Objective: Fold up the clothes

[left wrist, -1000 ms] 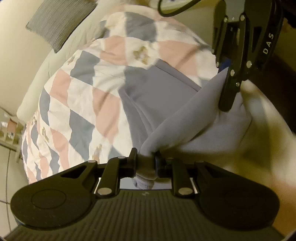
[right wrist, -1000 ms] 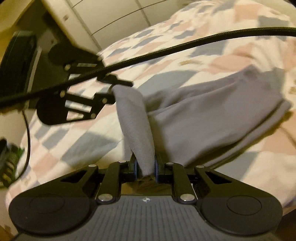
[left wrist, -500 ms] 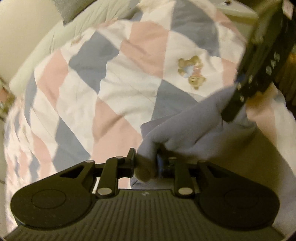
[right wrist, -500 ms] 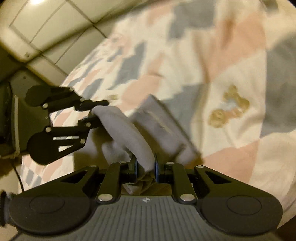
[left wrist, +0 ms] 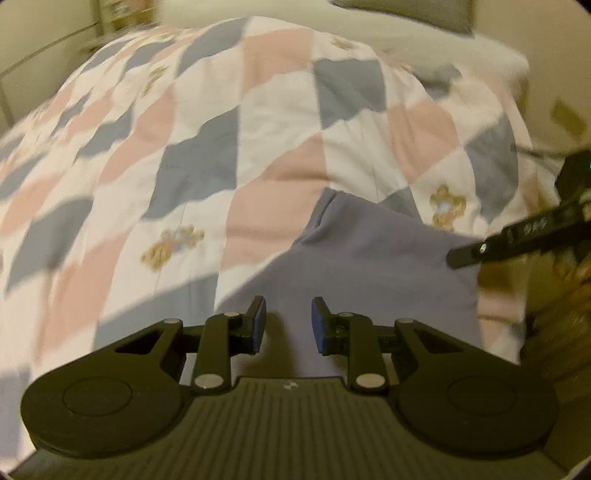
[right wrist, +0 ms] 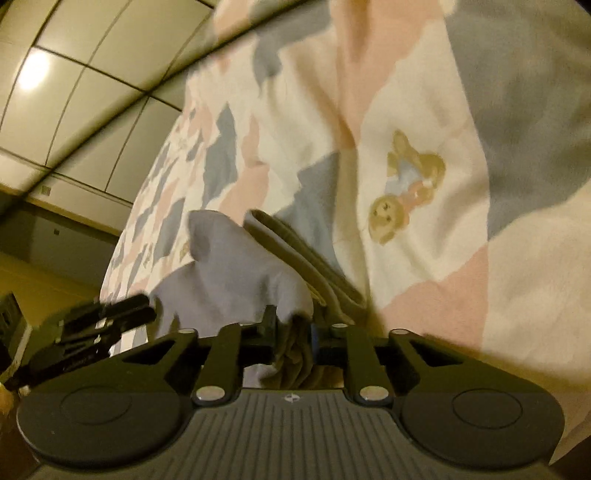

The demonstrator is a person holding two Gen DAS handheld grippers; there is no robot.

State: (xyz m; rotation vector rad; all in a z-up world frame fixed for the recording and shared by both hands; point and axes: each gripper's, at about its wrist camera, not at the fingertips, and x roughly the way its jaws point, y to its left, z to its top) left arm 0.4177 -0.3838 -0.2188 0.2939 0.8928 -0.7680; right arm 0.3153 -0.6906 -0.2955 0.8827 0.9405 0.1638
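Note:
A grey-lavender garment (left wrist: 369, 266) lies folded on the checked quilt (left wrist: 207, 147). My left gripper (left wrist: 288, 321) is open and empty just above the garment's near part, its blue pads apart. In the right wrist view the garment (right wrist: 236, 266) is bunched up in front of my right gripper (right wrist: 291, 328), whose jaws are still shut on a fold of it. The right gripper's fingers (left wrist: 480, 253) reach in at the garment's right edge in the left wrist view. The left gripper (right wrist: 110, 314) shows at the lower left of the right wrist view.
The quilt (right wrist: 424, 129) has pink, grey and white diamonds with teddy bear prints (right wrist: 406, 192). A grey pillow (left wrist: 406, 11) lies at the bed's far end. Pale wardrobe panels (right wrist: 74, 92) stand beyond the bed's left side.
My left gripper has opened and let go of the garment, which now rests on the quilt. Both grippers have come down close to the bed. The right gripper keeps its hold.

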